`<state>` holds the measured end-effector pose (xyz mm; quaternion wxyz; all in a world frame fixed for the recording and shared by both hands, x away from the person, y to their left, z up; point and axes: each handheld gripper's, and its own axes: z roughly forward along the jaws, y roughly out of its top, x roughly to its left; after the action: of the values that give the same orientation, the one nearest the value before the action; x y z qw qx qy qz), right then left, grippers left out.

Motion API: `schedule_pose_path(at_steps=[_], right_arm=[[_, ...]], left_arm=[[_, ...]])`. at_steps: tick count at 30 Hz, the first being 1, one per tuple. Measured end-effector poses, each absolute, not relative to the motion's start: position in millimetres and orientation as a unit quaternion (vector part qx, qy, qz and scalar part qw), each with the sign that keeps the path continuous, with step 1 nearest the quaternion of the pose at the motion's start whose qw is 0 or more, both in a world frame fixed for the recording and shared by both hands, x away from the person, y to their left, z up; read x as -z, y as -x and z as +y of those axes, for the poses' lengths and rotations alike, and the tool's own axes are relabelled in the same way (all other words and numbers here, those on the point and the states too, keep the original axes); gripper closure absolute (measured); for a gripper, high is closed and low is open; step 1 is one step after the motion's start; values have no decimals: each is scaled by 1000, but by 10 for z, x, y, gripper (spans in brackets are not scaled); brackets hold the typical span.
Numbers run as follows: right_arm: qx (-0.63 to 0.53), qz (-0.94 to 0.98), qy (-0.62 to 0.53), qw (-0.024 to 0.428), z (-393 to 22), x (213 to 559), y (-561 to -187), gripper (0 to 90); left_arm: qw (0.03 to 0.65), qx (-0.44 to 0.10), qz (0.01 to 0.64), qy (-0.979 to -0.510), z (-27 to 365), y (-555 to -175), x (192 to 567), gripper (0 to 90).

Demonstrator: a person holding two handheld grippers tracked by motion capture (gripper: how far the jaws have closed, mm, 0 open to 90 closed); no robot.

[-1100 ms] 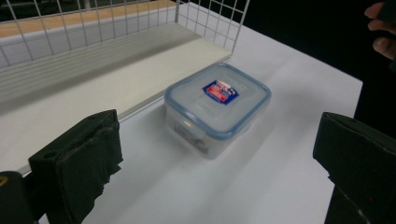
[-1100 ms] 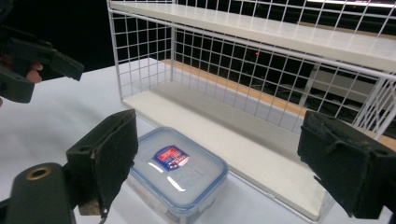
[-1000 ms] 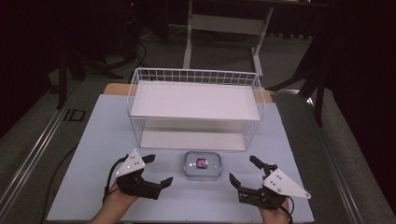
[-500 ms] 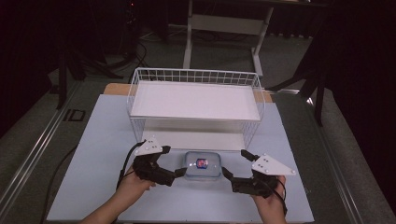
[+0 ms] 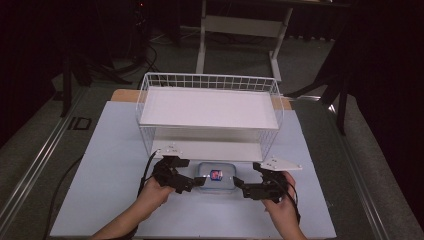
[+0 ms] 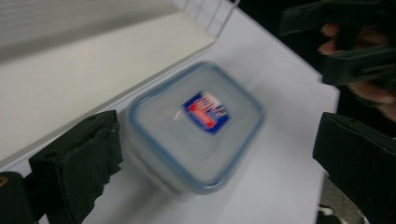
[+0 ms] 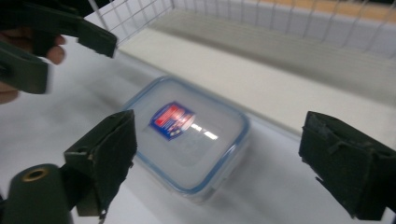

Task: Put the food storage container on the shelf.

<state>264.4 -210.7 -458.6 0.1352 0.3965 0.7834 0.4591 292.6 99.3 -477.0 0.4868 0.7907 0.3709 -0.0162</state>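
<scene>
lidded container (image 5: 216,176), contents seemingly hidden

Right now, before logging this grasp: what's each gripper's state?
Left gripper: open, jaws either side of the container, holding nothing.
Right gripper: open, holding nothing.

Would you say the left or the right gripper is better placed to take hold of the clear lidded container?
Left, narrowly. The left gripper has its open jaws already at the container edge; the right gripper is open too, a little short of it.
</scene>
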Motion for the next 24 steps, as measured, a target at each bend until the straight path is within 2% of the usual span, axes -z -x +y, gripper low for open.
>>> schedule_pose_path(at_steps=[7, 19, 21, 24], right_arm=[[-447, 770, -448, 79, -2050, 4741, -2818, 104], [-437, 748, -500, 9, -2038, 4929, -3017, 108], [-435, 739, -513, -21, -2027, 4998, -3061, 108], [-429, 738, -519, -37, -2010, 5048, -3082, 108]], left_arm=[[461, 30, 419, -782, 947, -3044, 4911, 29], [442, 59, 449, -775, 931, -3128, 5072, 63], [439, 66, 457, -771, 927, -3141, 5119, 72], [438, 74, 464, -767, 925, -3149, 5145, 72]])
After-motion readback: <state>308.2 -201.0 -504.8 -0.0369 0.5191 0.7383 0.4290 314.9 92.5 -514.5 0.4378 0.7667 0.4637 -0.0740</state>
